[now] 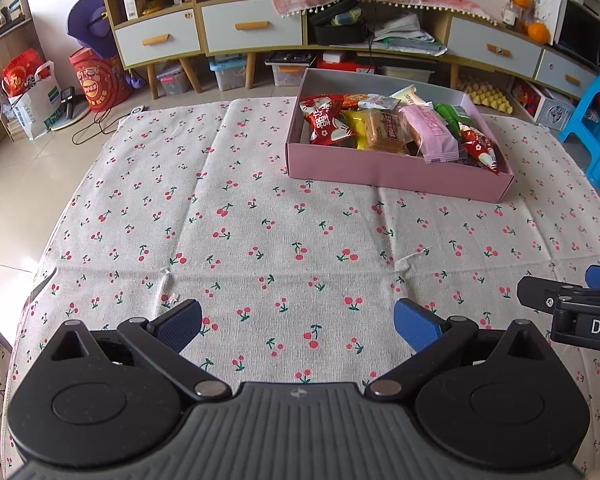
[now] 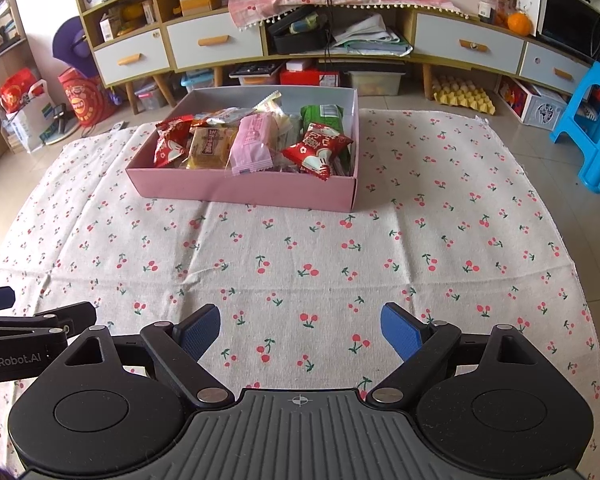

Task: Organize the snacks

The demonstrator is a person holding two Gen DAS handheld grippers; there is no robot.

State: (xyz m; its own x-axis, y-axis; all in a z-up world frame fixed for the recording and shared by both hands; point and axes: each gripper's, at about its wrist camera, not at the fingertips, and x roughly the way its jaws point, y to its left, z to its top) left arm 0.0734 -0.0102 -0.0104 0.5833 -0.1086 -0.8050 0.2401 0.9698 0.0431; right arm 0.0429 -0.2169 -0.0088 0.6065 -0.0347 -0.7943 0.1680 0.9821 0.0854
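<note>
1. I see one container: a shallow pink box (image 2: 242, 190) with a grey inside, lying on the cherry-print cloth (image 2: 300, 248) at the far side of the desk.
2. It is heaped with wrapped snacks (image 2: 256, 140): a red packet (image 2: 168, 142) at the left, a tan biscuit pack (image 2: 210, 148) beside it, a pink wrapper (image 2: 250, 146) in the middle, a green pack (image 2: 322, 114) at the far right and another red packet (image 2: 318, 152) at the near right.
3. My left gripper (image 1: 298, 326) hangs over bare cloth near me, its jaws wide apart with nothing between them.
4. My right gripper (image 2: 300, 330) sits just beside it, jaws equally apart and empty, well short of the box.
</note>
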